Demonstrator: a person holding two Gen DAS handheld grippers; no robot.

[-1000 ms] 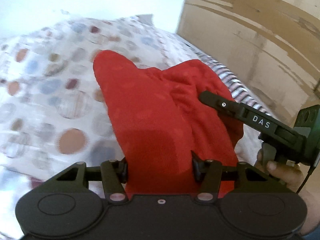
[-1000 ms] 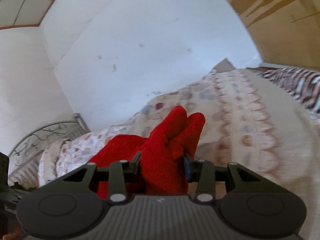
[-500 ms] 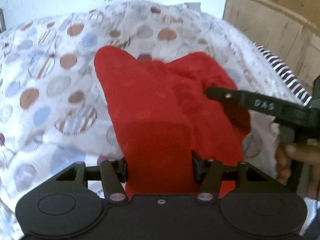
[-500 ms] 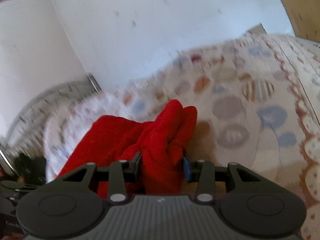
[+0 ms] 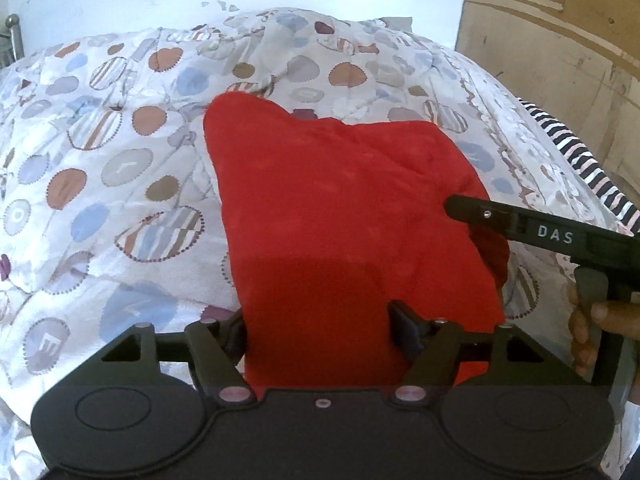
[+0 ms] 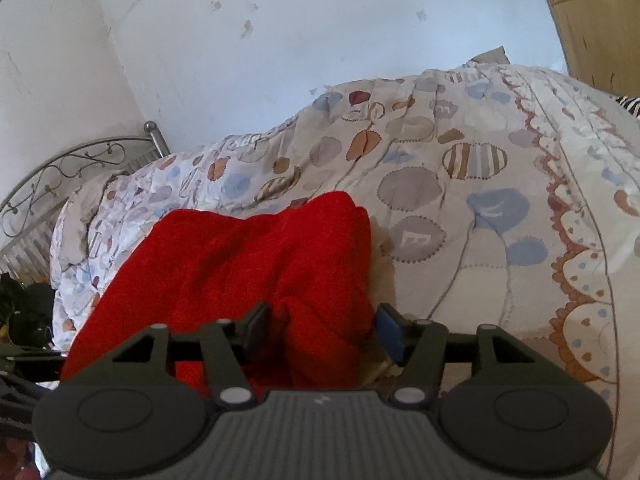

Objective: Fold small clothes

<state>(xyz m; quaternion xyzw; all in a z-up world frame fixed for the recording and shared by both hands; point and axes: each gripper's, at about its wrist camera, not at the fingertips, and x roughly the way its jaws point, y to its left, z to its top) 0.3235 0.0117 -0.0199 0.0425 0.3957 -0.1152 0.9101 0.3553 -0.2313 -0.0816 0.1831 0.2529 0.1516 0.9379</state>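
While the red garment (image 5: 340,216) lies spread on the bed's dotted quilt (image 5: 120,168), its near edge runs between the fingers of the left tongs (image 5: 318,330), whose jaws have just been opening; whether the pads grip it cannot be told from the left wrist view. In the right wrist view the right tongs (image 6: 320,326) have also just been opening: a bunched fold of the cloth sits between them, and the blue right pad (image 6: 390,334) stands clear of it. Further out, the black finger of the right tongs (marked DAS) reaches over the garment's right edge. Beyond the quilt are a metal bed frame (image 6: 72,164), a white wall (image 6: 280,40) and a wooden panel (image 5: 560,60).
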